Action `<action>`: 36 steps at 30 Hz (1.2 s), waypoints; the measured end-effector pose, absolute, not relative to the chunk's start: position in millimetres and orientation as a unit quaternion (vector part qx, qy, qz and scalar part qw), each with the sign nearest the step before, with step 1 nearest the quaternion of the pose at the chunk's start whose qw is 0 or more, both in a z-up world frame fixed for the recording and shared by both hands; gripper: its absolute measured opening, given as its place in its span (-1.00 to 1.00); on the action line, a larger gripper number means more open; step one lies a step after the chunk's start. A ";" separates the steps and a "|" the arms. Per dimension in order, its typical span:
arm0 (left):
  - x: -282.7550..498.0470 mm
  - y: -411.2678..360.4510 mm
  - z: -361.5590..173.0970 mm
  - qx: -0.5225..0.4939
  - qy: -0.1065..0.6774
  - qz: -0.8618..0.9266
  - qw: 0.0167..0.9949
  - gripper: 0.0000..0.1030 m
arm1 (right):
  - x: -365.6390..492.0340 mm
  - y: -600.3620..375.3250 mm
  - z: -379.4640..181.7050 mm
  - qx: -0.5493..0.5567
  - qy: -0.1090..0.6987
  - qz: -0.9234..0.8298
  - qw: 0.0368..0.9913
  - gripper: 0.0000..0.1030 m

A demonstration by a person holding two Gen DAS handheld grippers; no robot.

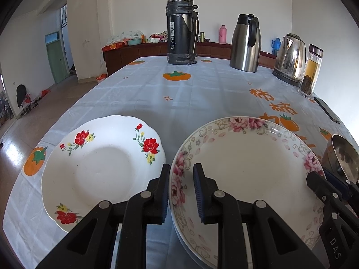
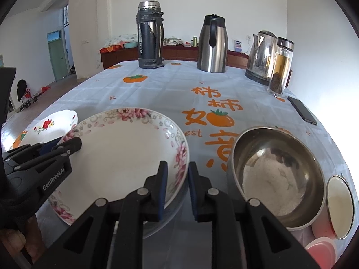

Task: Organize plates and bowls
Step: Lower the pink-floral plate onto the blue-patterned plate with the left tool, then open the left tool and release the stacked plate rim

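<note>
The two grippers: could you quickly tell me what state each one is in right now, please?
Left gripper: shut on the pink-flowered plate, gripping its left rim.
Right gripper: shut on the same plate's right rim.

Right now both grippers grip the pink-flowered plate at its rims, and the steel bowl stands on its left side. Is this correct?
Not quite: the steel bowl stands to the right of the pink-flowered plate, as the right wrist view shows. The left gripper and right gripper do clamp its rims.

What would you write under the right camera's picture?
Two grippers grip a pink-flowered plate beside a steel bowl.
</note>
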State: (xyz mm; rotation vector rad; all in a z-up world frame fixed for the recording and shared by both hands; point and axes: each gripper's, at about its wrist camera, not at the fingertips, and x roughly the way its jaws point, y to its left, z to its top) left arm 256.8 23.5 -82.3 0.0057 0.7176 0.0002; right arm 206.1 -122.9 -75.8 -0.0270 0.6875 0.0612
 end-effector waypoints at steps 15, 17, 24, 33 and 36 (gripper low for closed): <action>256.0 19.9 -84.8 0.015 0.361 -0.004 0.932 -0.53 | 204.3 -124.1 -77.6 -0.027 0.343 0.039 0.938 -0.61; 255.3 20.2 -84.7 0.016 0.361 -0.004 0.932 -0.52 | 204.7 -123.3 -77.2 -0.028 0.343 0.040 0.938 -0.55; 254.1 26.9 -83.2 -0.005 0.358 -0.017 0.934 -0.40 | 200.5 -121.8 -75.0 -0.029 0.332 0.046 0.942 -0.45; 248.4 35.4 -78.2 -0.037 0.340 -0.034 0.939 -0.37 | 191.2 -114.2 -68.9 -0.049 0.303 0.047 0.951 -0.12; 247.3 36.6 -77.2 -0.039 0.335 -0.027 0.941 -0.13 | 189.5 -116.9 -67.6 -0.041 0.298 0.050 0.952 -0.11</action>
